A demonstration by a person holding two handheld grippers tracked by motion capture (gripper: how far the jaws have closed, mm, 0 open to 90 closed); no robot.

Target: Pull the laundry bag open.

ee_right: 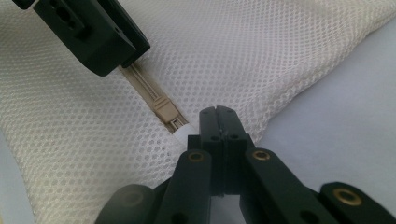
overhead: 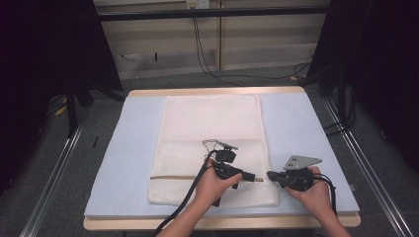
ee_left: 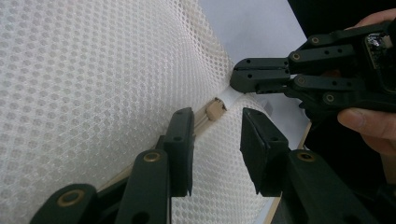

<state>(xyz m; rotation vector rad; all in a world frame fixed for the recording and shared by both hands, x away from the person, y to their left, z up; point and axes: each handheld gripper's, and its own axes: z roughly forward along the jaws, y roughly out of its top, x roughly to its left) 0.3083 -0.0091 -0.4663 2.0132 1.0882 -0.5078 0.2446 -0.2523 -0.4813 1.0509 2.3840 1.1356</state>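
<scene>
A white mesh bag (overhead: pixel 212 123) lies flat on the pale blue mat (overhead: pixel 133 148), with a beige zipper (overhead: pixel 173 177) running across near its front edge. My left gripper (ee_left: pixel 219 140) is open, its jaws on either side of the zipper line, just short of the beige slider (ee_left: pixel 215 110). In the high view the left gripper (overhead: pixel 249 176) points right, nose to nose with my right gripper (overhead: pixel 271 175). The right gripper (ee_right: pixel 217 112) is shut on a white tab (ee_right: pixel 184 130) at the zipper's end, by the bag's right edge. The slider (ee_right: pixel 164 109) sits next to that tab.
The mat covers a wooden table (overhead: pixel 217 91) whose front edge is close under my forearms. Black cables (overhead: pixel 183 202) trail from both grippers toward me. Dark stands and loose wires (overhead: pixel 207 59) lie on the floor beyond the table.
</scene>
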